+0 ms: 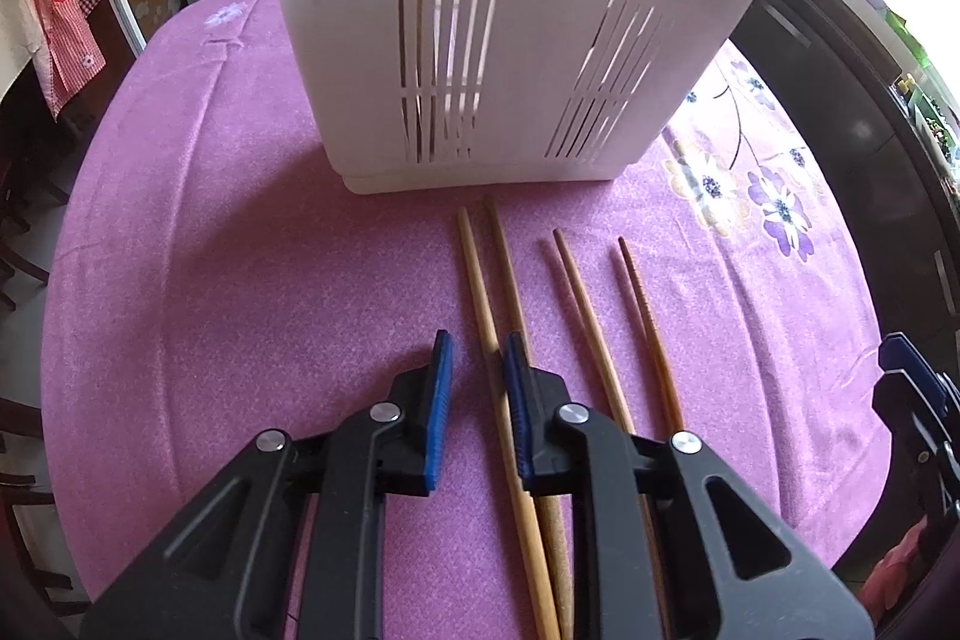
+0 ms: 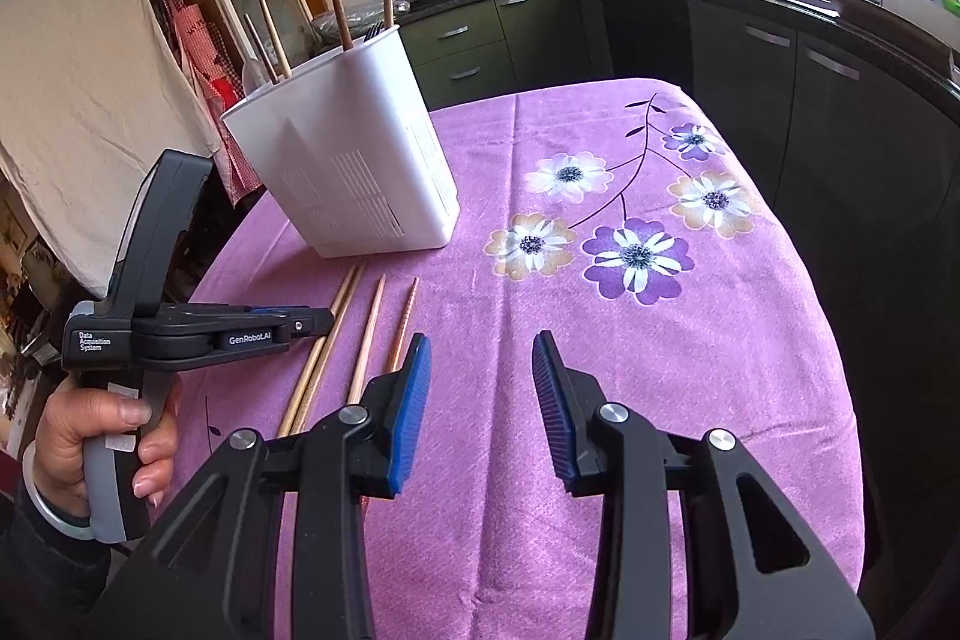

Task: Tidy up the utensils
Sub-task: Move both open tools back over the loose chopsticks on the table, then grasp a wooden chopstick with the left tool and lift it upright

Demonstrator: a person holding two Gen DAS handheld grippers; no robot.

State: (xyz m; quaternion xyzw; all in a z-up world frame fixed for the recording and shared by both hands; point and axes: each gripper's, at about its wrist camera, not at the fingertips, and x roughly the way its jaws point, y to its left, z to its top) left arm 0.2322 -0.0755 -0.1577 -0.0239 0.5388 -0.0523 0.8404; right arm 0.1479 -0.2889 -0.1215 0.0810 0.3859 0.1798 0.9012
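Note:
Several wooden chopsticks lie side by side on the purple cloth in front of a white slotted utensil holder. The holder has chopsticks and a fork standing in it. My left gripper hangs low over the leftmost chopstick. Its jaws are narrow but apart, and the stick runs between them close to the right pad, with a gap to the left pad. My right gripper is open over bare cloth just right of the chopsticks, holding nothing.
The table has a purple flowered cloth; its right edge drops toward dark kitchen cabinets. A person's hand grips the left gripper's handle. A chair and hanging cloths stand at the left.

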